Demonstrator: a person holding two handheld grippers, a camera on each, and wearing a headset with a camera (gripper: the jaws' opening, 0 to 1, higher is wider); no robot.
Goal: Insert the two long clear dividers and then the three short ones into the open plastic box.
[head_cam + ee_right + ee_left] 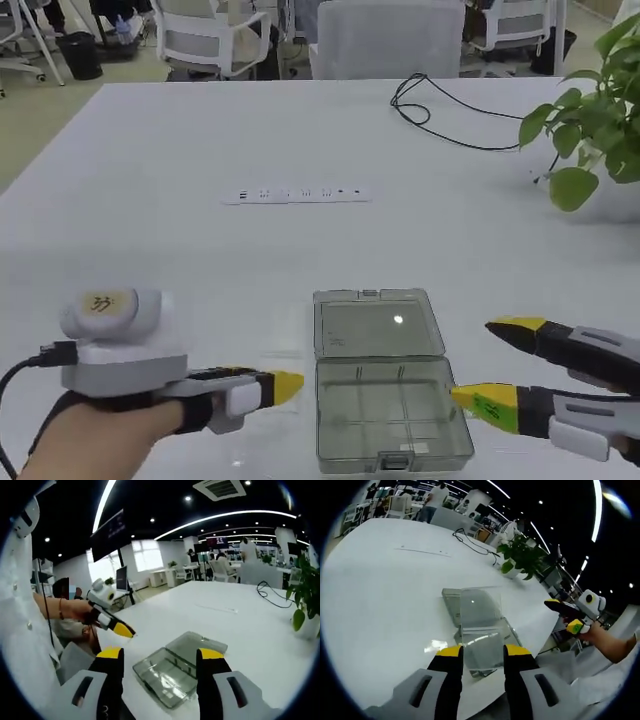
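On the bench (pixel 200 140), the box (pixel 320 420) lies open, dividers (pixel 400 385) seemingly seated. The left gripper (pixel 285 385) is slightly parted, the right gripper (pixel 475 360) wide; both are empty. The next move is probably to check all five sit flush.

— Can you read any writing there?
— None. The round yellow sticker (pixel 100 303) on top of my left gripper (pixel 285 385) bears a dark scrawl, too blurred to read.
— And the other claw?
— A small green label (pixel 487 406) sits on the yellow tip of my right gripper (pixel 500 365). Its print is too small to read.
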